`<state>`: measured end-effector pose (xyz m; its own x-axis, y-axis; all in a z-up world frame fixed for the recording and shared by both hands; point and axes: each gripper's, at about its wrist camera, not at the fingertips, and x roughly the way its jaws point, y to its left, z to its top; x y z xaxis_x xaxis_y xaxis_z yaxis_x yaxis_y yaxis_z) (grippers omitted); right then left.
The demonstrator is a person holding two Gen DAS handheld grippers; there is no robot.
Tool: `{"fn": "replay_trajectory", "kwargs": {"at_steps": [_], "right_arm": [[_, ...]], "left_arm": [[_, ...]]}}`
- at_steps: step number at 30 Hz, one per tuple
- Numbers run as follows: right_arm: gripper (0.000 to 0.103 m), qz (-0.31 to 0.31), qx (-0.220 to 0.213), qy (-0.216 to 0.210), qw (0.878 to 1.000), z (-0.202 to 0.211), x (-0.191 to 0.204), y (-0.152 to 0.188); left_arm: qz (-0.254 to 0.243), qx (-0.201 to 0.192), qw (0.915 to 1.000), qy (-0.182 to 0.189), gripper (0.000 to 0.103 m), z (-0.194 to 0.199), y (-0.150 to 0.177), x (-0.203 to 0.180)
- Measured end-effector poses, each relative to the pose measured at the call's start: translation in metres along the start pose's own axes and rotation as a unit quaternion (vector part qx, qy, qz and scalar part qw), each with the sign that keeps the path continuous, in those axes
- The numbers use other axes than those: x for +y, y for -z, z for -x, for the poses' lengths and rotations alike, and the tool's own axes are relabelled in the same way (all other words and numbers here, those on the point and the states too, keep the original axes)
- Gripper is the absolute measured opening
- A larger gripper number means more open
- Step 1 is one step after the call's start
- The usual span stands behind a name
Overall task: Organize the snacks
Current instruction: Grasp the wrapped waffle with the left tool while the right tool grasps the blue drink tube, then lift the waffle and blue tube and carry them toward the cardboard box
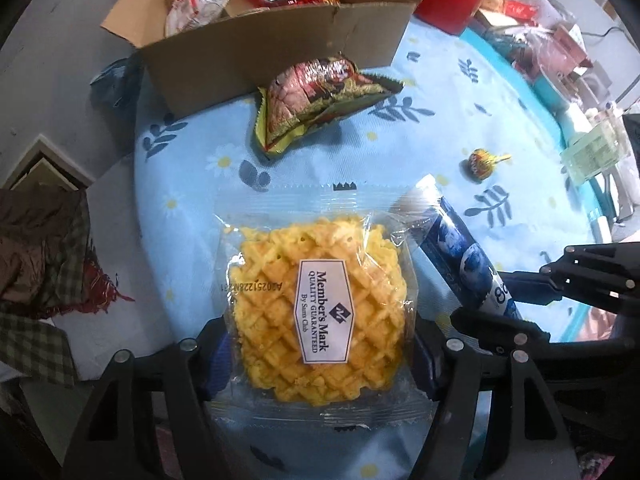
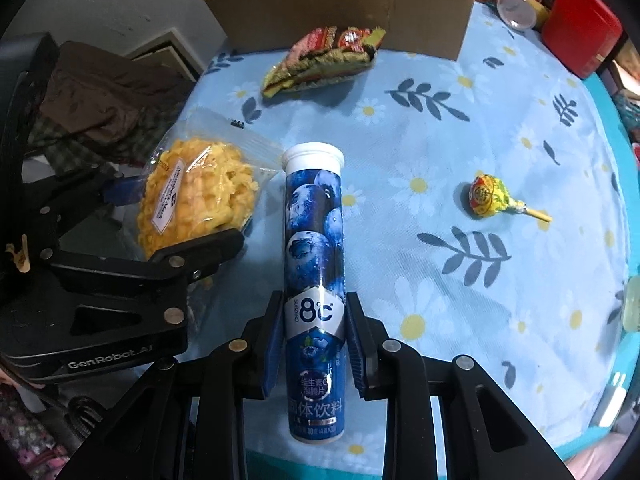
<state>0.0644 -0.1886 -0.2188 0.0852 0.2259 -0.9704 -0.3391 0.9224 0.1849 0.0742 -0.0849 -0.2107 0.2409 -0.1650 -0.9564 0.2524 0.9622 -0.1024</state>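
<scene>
Two hand-held grippers work side by side above a table (image 2: 500, 152) covered in a light blue cloth printed with daisies and dark leaves.

The left gripper (image 1: 320, 356) holds a waffle pack (image 1: 316, 300), a clear wrapper with a golden lattice waffle and a white label. Its blue pads press on the pack's two sides, and the pack is lifted off the cloth. In the right wrist view the same pack (image 2: 196, 200) hangs at the left, clamped between the black fingers.

The right gripper (image 2: 316, 344) is closed on a tube (image 2: 316, 264), a blue cylinder printed with blueberries, with a white cap at the far end. The blue pads clamp it near its lower half, and the tube points away from the camera. In the left wrist view the tube (image 1: 456, 248) sits just right of the waffle pack.

Farther back on the cloth lies a crinkled red and green snack bag (image 1: 316, 100), just in front of an open cardboard box (image 1: 256, 52) that contains several wrapped snacks. A lollipop (image 2: 496, 200) in a yellow wrapper lies alone on the cloth to the right, well apart from both grippers. A red container (image 2: 580, 28) stands at the far right edge.
</scene>
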Motion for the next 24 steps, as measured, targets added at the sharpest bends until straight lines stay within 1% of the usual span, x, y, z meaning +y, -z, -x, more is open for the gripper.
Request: {"fn": "replay_trajectory", "kwargs": {"at_steps": [2, 7, 11, 15, 18, 24], "right_arm": [[0.028, -0.001, -0.007, -0.005, 1.0, 0.008, 0.002, 0.003], [0.028, -0.004, -0.024, -0.023, 0.999, 0.033, 0.006, 0.003], [0.028, -0.006, -0.039, -0.033, 0.999, 0.054, 0.009, -0.002], [0.028, -0.01, -0.071, -0.044, 0.996, 0.089, 0.007, -0.006], [0.028, -0.004, -0.099, -0.038, 0.994, 0.114, 0.011, -0.018], [0.028, 0.003, -0.142, -0.02, 0.99, 0.152, 0.016, -0.042]], "left_arm": [[0.009, -0.008, 0.9999, 0.007, 0.071, 0.01, 0.001, 0.002], [0.011, -0.038, 0.9992, 0.004, 0.071, 0.037, -0.003, 0.005], [0.012, -0.077, 0.9969, -0.003, 0.071, 0.067, -0.01, 0.008], [0.018, -0.116, 0.993, -0.007, 0.071, 0.099, -0.021, 0.013], [0.02, -0.141, 0.9898, -0.01, 0.071, 0.122, -0.031, 0.017], [0.023, -0.174, 0.9844, -0.009, 0.071, 0.15, -0.053, 0.025]]}}
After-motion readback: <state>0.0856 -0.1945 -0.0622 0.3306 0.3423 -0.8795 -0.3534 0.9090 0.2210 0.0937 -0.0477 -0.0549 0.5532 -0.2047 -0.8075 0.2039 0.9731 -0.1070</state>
